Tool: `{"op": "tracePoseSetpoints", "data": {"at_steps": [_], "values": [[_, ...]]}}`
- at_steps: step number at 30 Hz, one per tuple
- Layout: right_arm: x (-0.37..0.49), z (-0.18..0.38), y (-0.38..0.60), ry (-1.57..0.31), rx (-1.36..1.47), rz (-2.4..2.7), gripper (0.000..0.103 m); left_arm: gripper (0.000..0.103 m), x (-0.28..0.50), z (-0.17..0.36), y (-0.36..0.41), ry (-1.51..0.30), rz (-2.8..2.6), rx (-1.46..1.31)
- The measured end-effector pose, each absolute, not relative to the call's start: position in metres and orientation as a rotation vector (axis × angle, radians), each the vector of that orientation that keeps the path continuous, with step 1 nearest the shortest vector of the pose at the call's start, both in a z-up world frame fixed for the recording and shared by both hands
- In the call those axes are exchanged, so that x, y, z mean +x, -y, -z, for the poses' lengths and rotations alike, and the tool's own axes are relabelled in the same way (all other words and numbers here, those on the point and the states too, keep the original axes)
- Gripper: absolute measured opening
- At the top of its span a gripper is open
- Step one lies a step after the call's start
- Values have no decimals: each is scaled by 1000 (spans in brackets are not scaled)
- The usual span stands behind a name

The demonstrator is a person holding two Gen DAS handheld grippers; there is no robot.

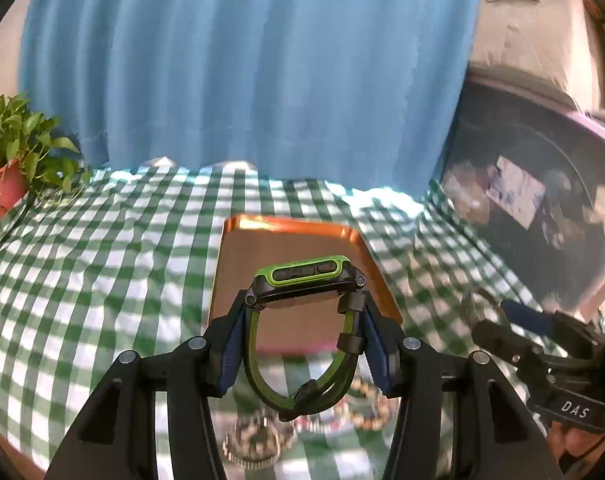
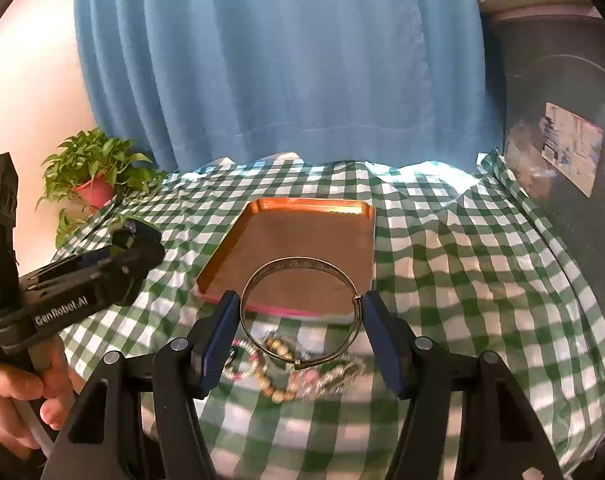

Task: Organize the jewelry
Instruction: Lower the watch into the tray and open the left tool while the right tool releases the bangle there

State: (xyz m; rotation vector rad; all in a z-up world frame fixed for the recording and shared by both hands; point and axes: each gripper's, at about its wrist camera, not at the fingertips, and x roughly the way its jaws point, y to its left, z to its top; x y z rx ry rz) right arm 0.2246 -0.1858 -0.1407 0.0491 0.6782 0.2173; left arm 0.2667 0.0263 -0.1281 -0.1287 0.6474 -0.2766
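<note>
My left gripper (image 1: 304, 312) is shut on a green and black watch (image 1: 308, 276), held by its strap above the near edge of the copper tray (image 1: 286, 240). My right gripper (image 2: 300, 304) is shut on a silver bangle (image 2: 286, 266), held above the tray's (image 2: 302, 236) near edge. Beaded bracelets (image 2: 282, 384) lie on the checked cloth under the right gripper. In the left wrist view, blurred bracelets (image 1: 358, 412) and a round silver piece (image 1: 254, 440) lie below the watch. The left gripper's body (image 2: 90, 272) shows at the left of the right wrist view.
A green and white checked cloth (image 2: 462, 280) covers the table. A potted plant (image 2: 94, 176) stands at the far left. A blue curtain (image 2: 294, 60) hangs behind. A dark bin (image 2: 562, 160) stands at the right. The right gripper's body (image 1: 542, 344) shows at the right.
</note>
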Motion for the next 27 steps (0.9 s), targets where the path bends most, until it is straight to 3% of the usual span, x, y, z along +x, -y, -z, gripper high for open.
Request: {"op": "tracePoseSetpoints", "data": {"at_steps": [10,18,27], "values": [[305,145,194,-664,135,-263,59,53,325,111,-56,-548,274,-225],[365,170,182,-650,102,-308,59,53,397,173,-29,-732,286,-164],[403,238,186,-819,55,-293,59,53,432,246,-25,-949,245,-148]]}}
